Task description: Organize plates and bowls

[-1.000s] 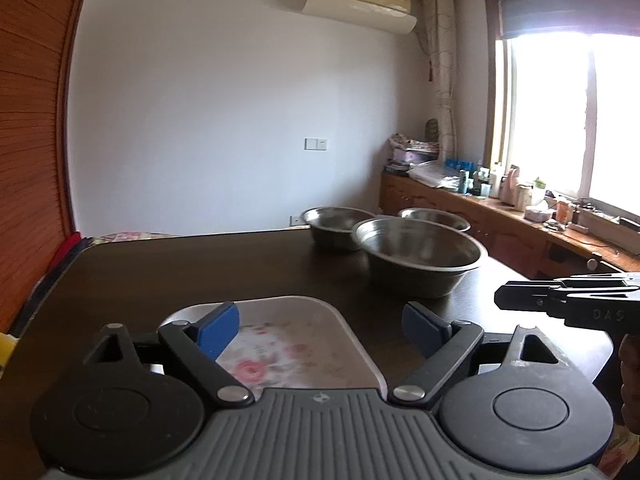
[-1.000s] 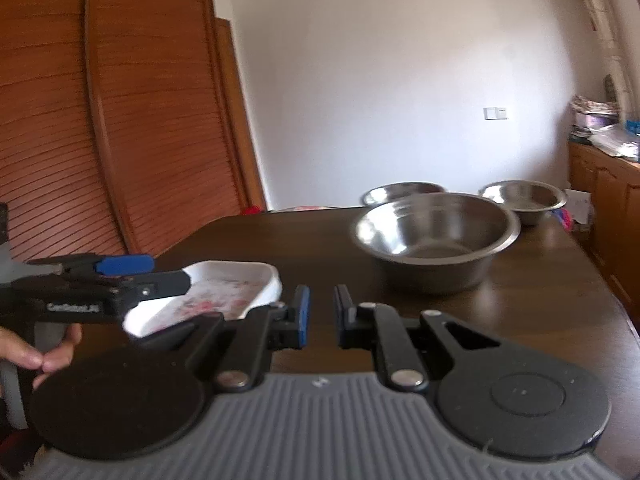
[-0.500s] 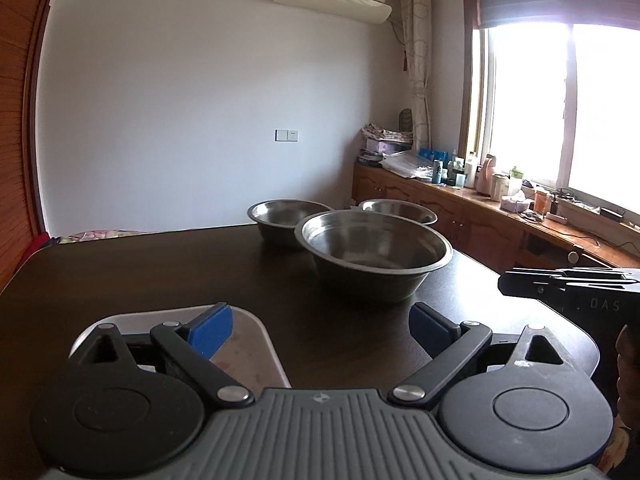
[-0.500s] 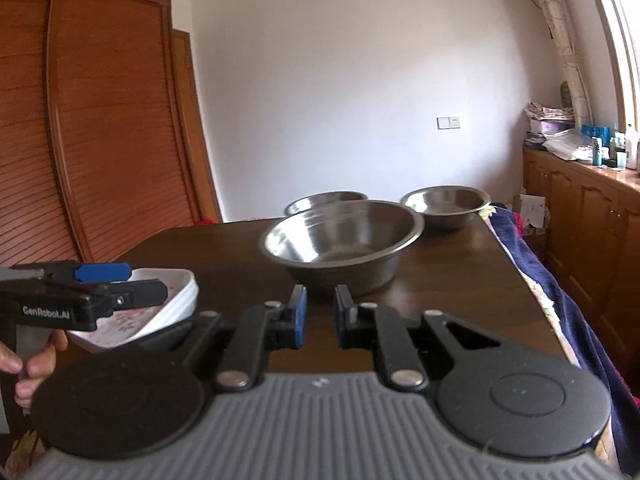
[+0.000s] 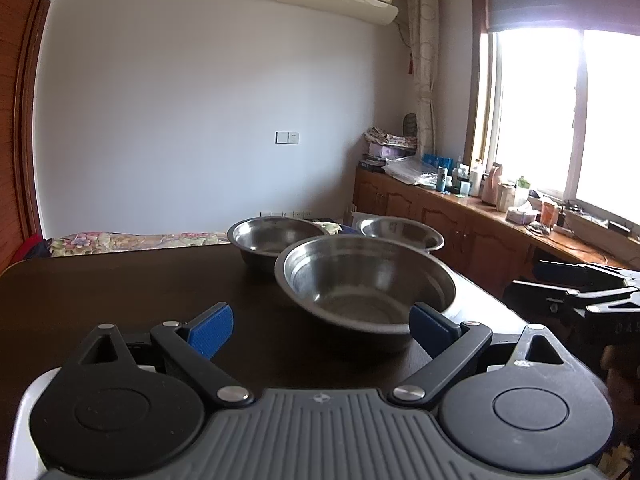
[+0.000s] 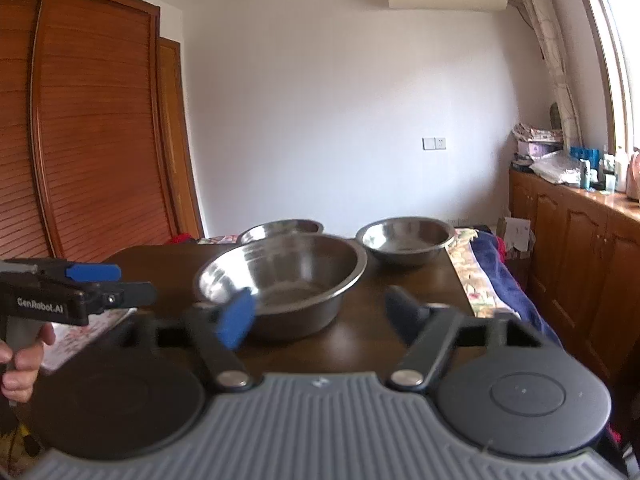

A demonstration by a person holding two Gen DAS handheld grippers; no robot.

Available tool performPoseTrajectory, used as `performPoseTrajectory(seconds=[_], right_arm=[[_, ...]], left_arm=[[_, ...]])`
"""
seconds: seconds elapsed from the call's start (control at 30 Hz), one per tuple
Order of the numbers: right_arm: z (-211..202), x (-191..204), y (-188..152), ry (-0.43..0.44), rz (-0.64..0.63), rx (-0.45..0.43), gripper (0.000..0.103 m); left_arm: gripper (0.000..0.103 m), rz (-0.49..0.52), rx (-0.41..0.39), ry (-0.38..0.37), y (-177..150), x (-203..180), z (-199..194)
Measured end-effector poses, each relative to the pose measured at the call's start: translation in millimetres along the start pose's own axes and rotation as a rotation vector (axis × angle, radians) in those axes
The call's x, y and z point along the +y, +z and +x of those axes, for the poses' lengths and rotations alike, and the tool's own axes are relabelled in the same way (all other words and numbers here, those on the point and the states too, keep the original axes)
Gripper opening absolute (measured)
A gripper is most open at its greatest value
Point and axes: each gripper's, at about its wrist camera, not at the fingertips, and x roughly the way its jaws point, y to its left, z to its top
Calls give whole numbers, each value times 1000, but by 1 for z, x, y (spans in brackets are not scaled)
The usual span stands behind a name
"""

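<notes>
Three steel bowls stand on the dark wooden table [image 5: 120, 292]. The large bowl [image 5: 366, 280] is nearest, also in the right wrist view [image 6: 280, 276]. Two smaller bowls sit behind it, one on the left [image 5: 276, 238] [image 6: 280, 226] and one on the right [image 5: 400, 232] [image 6: 406, 236]. My left gripper [image 5: 320, 326] is open and empty, just short of the large bowl. My right gripper [image 6: 320, 312] is open and empty, facing the same bowl. A white floral plate [image 6: 80, 332] lies at the table's near left, under the left gripper; its rim [image 5: 20, 432] shows in the left wrist view.
A wooden louvred wardrobe [image 6: 80, 140] stands to the left. A low wooden cabinet [image 5: 460, 220] with bottles and clutter runs under the window on the right. A blue blanket [image 6: 496, 276] lies off the table's right edge.
My right gripper has opened wide from nearly shut. Both grippers have swung right toward the large bowl. The floral plate has slid out of the left view to its bottom corner.
</notes>
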Motion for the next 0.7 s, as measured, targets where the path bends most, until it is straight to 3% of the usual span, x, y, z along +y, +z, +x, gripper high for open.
performPoseTrajectory(seconds=[0.1,0.7], right_arm=[[9,-6,5,12,-17,-8,102],[67,-19,31,79,-75,102,103]], left_arm=[[103,-10,3,8,4,-1,10],[103,-18,64,2,13,-5,45]])
